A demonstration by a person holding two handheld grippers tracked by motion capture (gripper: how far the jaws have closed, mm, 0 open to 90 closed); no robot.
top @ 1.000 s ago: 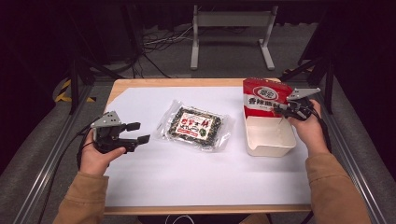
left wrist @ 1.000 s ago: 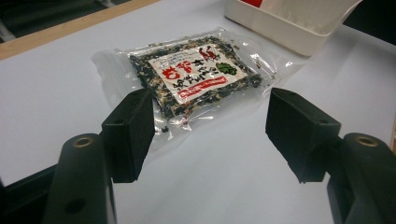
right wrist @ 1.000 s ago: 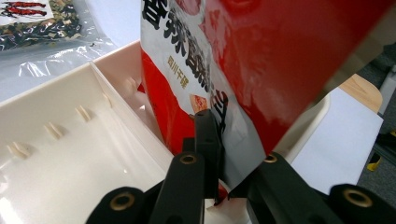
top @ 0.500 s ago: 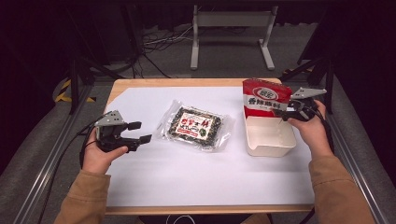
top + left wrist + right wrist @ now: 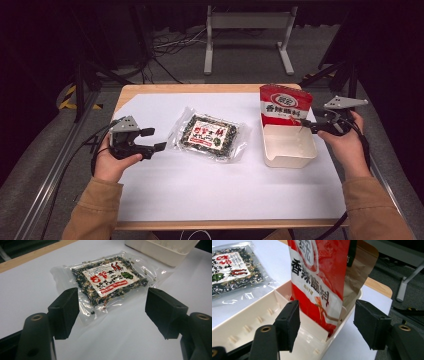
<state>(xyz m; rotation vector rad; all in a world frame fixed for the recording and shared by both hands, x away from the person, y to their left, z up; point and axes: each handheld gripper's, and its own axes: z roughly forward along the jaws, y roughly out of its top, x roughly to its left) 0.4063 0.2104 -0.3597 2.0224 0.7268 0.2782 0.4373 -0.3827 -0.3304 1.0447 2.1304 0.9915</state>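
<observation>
Jaws of the right gripper (image 5: 306,126) have just been opening off the red packet (image 5: 283,104) (upright in the white tray (image 5: 290,159)); left gripper (image 5: 156,139) gapes empty.

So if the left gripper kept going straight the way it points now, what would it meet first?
Most likely the clear seaweed packet, lying flat on the white sheet directly ahead of the open left gripper. The jaws would reach its near edge first; the white tray lies further on. Depth is hard to judge.
</observation>
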